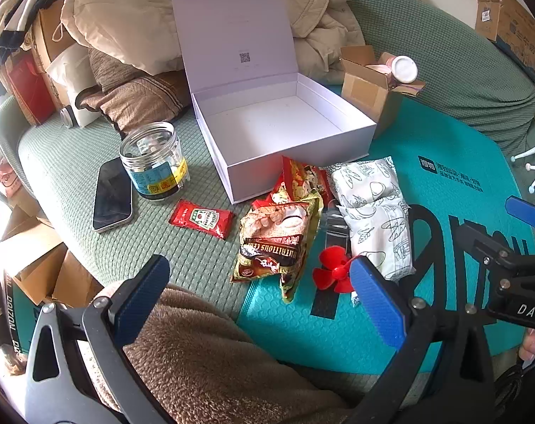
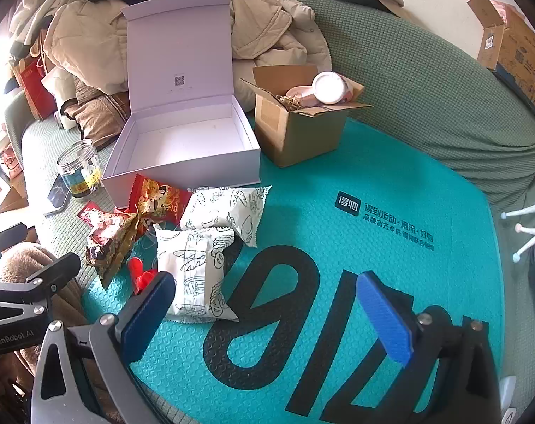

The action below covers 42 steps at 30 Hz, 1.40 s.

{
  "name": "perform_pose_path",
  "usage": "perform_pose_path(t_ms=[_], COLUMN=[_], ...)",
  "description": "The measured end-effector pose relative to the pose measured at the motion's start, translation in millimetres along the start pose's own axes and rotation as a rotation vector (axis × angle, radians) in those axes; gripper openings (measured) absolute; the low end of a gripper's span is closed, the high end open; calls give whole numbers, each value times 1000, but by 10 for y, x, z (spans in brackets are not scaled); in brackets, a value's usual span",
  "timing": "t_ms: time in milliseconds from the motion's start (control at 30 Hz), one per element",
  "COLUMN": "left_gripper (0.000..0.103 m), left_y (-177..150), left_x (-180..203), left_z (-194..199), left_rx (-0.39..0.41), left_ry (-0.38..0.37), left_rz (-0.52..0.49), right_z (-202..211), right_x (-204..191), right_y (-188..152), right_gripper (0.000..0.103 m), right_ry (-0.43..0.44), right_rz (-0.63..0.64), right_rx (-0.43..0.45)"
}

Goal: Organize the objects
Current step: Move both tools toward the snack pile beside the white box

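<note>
Left wrist view: the left gripper [image 1: 260,296] is held with fingers spread wide and empty, above the cereal packet [image 1: 278,243]. The right gripper [image 2: 267,312] is likewise wide and empty, near the printed pouches [image 2: 203,258]. One packet should be pinched flat at a free edge, then lifted over the low front wall of the white box [image 1: 302,162], whose empty floor offers ample room.

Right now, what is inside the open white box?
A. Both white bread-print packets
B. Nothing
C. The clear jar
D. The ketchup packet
B: the white box shows only its bare floor; the ketchup packet, clear jar and white bread-print packets all lie outside it on the sofa.
</note>
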<state>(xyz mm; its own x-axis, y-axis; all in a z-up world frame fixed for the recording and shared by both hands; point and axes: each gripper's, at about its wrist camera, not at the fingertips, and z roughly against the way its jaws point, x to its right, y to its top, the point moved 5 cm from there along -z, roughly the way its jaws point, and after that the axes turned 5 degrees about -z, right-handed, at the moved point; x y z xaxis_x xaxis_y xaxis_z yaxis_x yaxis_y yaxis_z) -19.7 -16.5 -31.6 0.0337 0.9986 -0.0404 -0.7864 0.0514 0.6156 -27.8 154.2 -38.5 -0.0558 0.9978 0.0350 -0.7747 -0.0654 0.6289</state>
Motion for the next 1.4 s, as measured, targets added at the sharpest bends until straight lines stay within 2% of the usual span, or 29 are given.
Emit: perform_pose_path(t_ms=[933,1400], left_gripper=[103,103], left_y=[-22,-55], left_x=[10,-6], left_z=[87,142], left_rx=[14,21], left_ry=[19,39], left_rz=[2,18], right_z=[30,77], right_x=[-11,-71], right_y=[-24,-24], right_gripper=[103,103], right_ry=[12,58], right_rz=[6,30], right_rx=[-5,9])
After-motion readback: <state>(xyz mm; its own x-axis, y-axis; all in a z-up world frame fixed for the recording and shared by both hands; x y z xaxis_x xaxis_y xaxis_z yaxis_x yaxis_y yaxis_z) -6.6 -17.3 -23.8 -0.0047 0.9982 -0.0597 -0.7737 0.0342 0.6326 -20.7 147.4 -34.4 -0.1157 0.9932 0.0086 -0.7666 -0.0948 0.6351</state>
